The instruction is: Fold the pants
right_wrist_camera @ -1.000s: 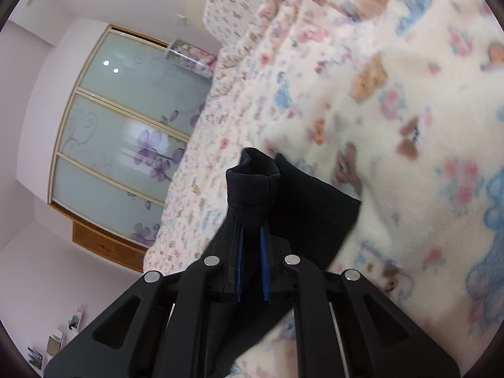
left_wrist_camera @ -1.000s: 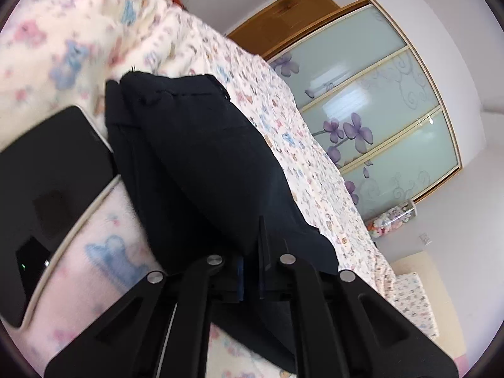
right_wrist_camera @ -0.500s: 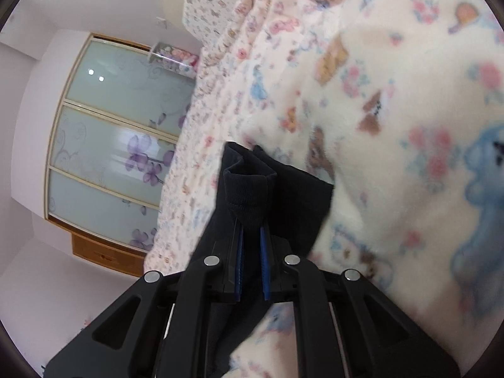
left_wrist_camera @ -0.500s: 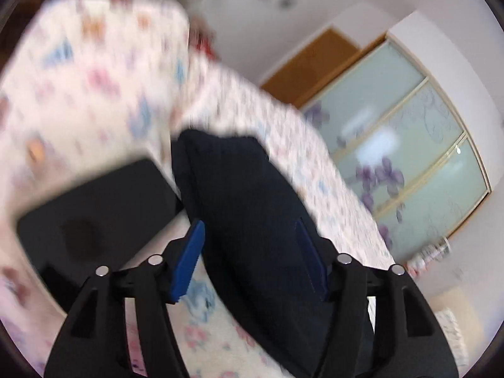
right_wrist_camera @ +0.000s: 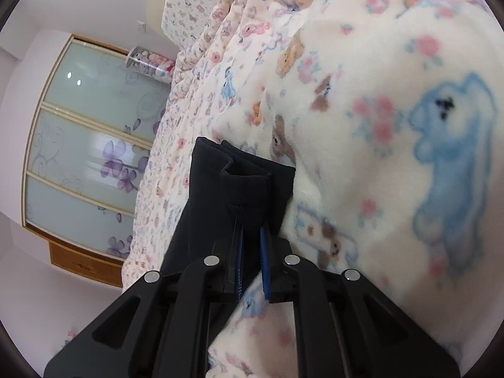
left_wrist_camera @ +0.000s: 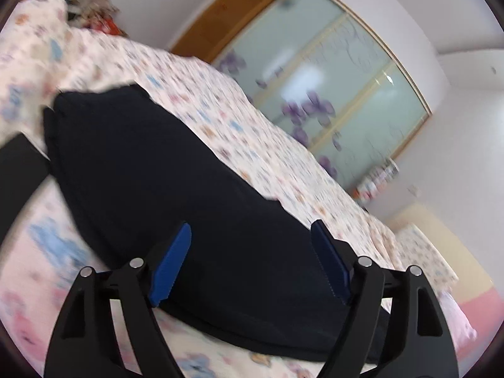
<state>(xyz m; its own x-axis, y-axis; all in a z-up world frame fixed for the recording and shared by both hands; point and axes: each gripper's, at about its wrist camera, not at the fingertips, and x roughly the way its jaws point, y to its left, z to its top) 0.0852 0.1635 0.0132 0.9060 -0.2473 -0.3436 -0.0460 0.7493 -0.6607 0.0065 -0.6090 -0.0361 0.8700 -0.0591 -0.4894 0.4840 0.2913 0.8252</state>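
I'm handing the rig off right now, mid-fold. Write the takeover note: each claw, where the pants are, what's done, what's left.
Left claw: open, holding nothing, hovering over the pants.
Right claw: shut on a bunched hem or cuff of the pants.
Pants: dark, lying on the printed fleece blanket on the bed; a flat black object sits beside them.
Done: the pants look laid into a long, narrow shape.
Left: probably carry the right claw's end over to fold them shorter, then release and smooth. How many folds remain cannot be told.
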